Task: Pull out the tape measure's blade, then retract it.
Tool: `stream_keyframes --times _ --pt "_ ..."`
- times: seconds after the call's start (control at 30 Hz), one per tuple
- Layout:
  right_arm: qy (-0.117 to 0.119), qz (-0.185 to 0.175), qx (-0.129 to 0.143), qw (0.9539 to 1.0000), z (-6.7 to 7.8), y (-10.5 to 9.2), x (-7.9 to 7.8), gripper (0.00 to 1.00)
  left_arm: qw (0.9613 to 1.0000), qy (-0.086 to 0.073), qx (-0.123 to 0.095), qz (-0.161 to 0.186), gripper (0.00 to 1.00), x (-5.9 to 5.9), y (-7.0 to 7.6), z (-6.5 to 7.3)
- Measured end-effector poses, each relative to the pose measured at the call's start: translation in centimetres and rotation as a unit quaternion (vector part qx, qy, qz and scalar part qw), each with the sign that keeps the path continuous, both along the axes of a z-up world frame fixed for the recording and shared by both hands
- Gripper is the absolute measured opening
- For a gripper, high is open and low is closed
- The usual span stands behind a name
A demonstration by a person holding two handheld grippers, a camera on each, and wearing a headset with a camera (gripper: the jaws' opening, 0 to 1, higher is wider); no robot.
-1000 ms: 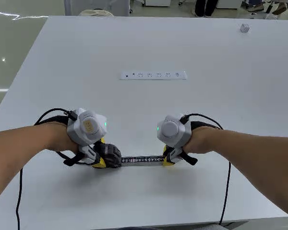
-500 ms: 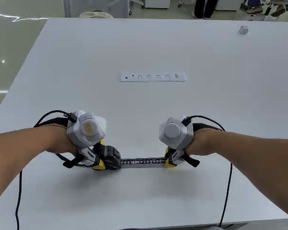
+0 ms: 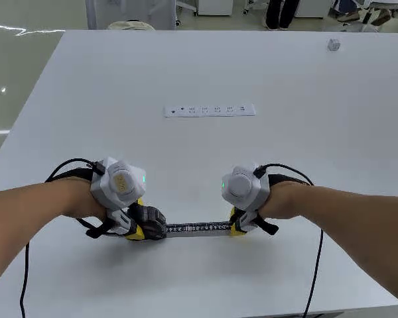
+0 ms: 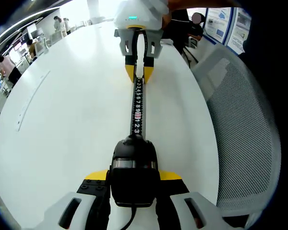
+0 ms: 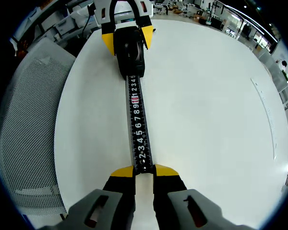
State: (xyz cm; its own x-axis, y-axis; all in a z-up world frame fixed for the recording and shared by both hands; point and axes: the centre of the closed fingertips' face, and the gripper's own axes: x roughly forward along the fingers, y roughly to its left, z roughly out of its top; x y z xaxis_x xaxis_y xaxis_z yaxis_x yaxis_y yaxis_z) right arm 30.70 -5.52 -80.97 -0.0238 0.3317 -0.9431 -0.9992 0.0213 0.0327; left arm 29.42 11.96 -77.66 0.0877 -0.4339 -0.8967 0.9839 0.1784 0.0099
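Between left fingers [image 4: 98, 175] gripping case [image 4: 134, 167] and right fingers [image 5: 122, 171] gripping tip [image 5: 143, 165], blade [image 5: 137, 120] has lengthened.

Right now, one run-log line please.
blade partly out | left gripper shut on tape measure case | right gripper shut on blade end

It looked like an open-plan office or lab: a broad white worktable [image 3: 205, 73], a power strip [image 3: 209, 110], a mesh chair [image 4: 240, 120], wall posters [image 4: 220, 21], distant desks [image 5: 204, 12].
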Motion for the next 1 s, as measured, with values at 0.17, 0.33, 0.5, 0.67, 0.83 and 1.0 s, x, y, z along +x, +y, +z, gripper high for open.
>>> stream_keyframes --times 0.17,0.33,0.5,0.67,0.83,1.0 --pt "0.001 -0.001 0.000 1.0000 0.0 -0.2 0.0 0.12 1.0000 0.000 0.000 0.000 0.33 0.0 0.0 0.0" --pt "0.002 -0.001 0.001 1.0000 0.0 -0.5 0.1 0.12 1.0000 0.001 0.000 0.000 0.33 0.0 0.0 -0.1" --pt "0.003 -0.004 0.001 1.0000 0.0 -0.6 0.0 0.12 1.0000 0.001 0.000 0.001 0.33 0.0 0.0 -0.1" --pt "0.003 -0.007 0.001 1.0000 0.0 -0.7 0.0 0.12 1.0000 0.001 0.000 0.001 0.33 -0.1 0.0 0.0" --pt "0.004 -0.009 0.002 0.9999 0.0 -0.9 0.0 0.12 1.0000 0.001 0.000 0.002 0.33 -0.1 0.0 0.1" --pt "0.003 -0.011 0.003 0.9999 0.0 -1.2 0.0 0.12 1.0000 0.001 0.000 0.002 0.33 -0.1 -0.1 0.0"
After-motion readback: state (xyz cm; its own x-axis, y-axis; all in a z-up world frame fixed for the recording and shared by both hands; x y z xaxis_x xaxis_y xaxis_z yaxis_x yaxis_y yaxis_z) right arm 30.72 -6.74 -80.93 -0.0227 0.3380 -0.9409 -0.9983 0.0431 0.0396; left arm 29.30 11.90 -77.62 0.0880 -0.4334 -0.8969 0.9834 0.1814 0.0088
